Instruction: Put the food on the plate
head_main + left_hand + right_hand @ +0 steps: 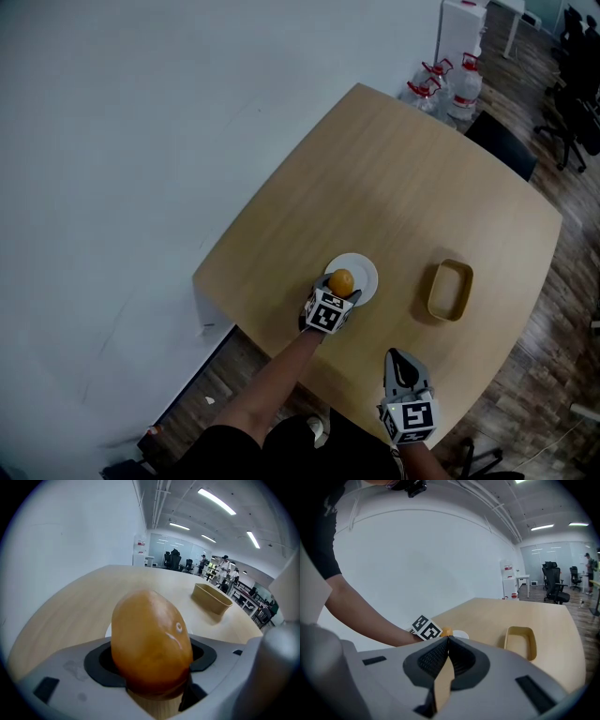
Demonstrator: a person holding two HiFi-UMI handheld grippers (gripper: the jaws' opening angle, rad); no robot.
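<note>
Left gripper (337,289), jaws clamped on an egg-shaped orange-yellow fruit (341,281) whose long axis points out along the jaws. The fruit lies over the near rim of the white plate (367,271), so release probably needs only a slight advance toward the plate's centre. Right gripper (400,361), closed on nothing, hangs well apart on the plate's near-right side. Whether fruit and plate touch cannot be told; in the left gripper view the fruit hides most of the plate.

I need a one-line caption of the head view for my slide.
Left tongs grip an orange food item at the white plate; right tongs, shut and empty, near the table edge.
</note>
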